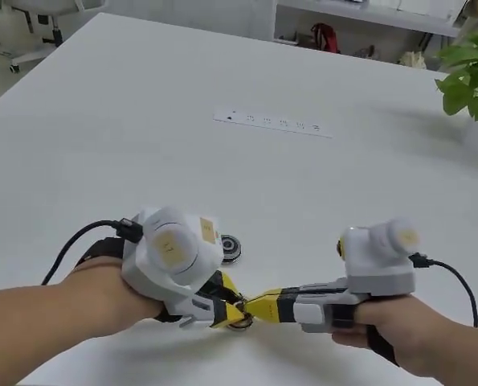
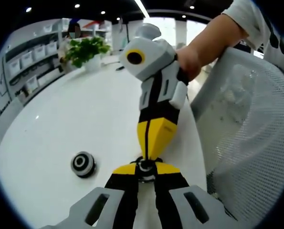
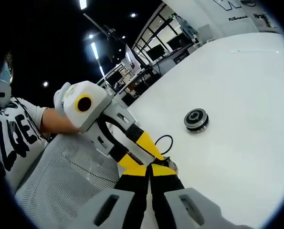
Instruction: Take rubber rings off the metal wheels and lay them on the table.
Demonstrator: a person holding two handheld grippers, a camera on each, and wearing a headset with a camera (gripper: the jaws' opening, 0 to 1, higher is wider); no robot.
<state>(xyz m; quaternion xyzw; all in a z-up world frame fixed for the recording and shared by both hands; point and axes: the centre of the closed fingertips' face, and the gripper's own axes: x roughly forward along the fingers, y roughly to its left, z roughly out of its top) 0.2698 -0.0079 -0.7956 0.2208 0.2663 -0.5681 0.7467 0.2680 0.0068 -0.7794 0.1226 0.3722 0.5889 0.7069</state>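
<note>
One wheel (image 1: 230,247) lies flat; a rubber ring (image 3: 163,143) loops off the clamped wheel (image 2: 146,167).

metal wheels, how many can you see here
2. The free wheel lies on the table beyond the grippers. The held wheel sits in the left gripper's jaws, the right gripper's shut tips meeting it, mostly covered. Others may hide behind the grippers.

We see the table (image 1: 222,177) as a white, smooth top with a soft sheen. The loose wheel (image 1: 229,247) on it has a bright metal hub inside a matt black rubber band. Near the loose wheel, the left gripper (image 2: 146,168) and right gripper (image 3: 150,171) have matt white plastic shells and smooth yellow-and-black plastic jaws. Between the jaws a held wheel (image 2: 145,165) glints metallic, and a thin black ring (image 3: 163,142) looks matt. Farther from the loose wheel, the chair (image 2: 247,133) is white woven mesh.
</note>
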